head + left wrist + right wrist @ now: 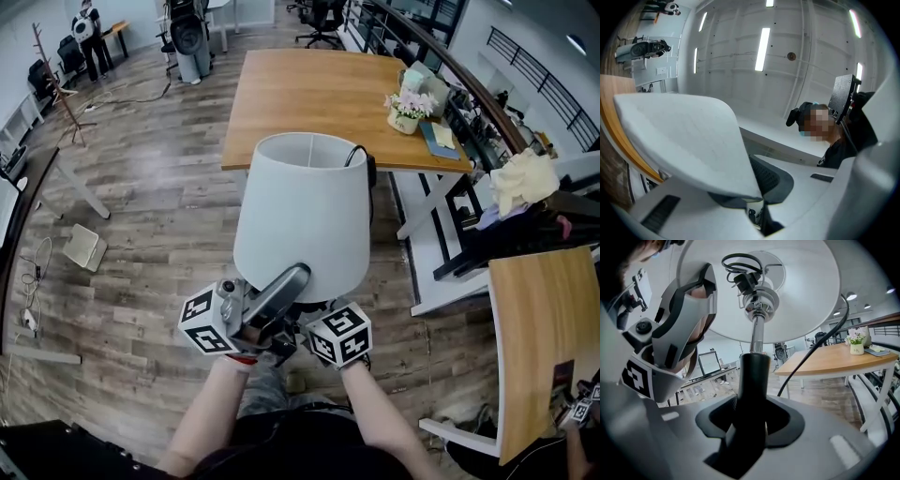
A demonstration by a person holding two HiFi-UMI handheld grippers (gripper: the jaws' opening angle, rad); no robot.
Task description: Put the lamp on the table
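Note:
The lamp has a white shade (305,211) and I carry it upright above the wooden floor, short of the wooden table (309,94). My left gripper (274,298) is shut on the shade's lower rim, with one grey finger (281,286) lying on the outside. In the left gripper view the shade (684,136) runs down into my left gripper (759,192). My right gripper (750,423) is shut on the lamp's black stem (753,376) below the shade (801,291). The black cord (811,352) hangs off to the right. The lamp's base is hidden.
A flower pot (405,108) and a book (441,139) stand at the table's right end. A second wooden tabletop (539,337) lies at the right, with a cluttered rack (487,216) beside it. A white box (84,247) and a coat stand (56,84) are at the left.

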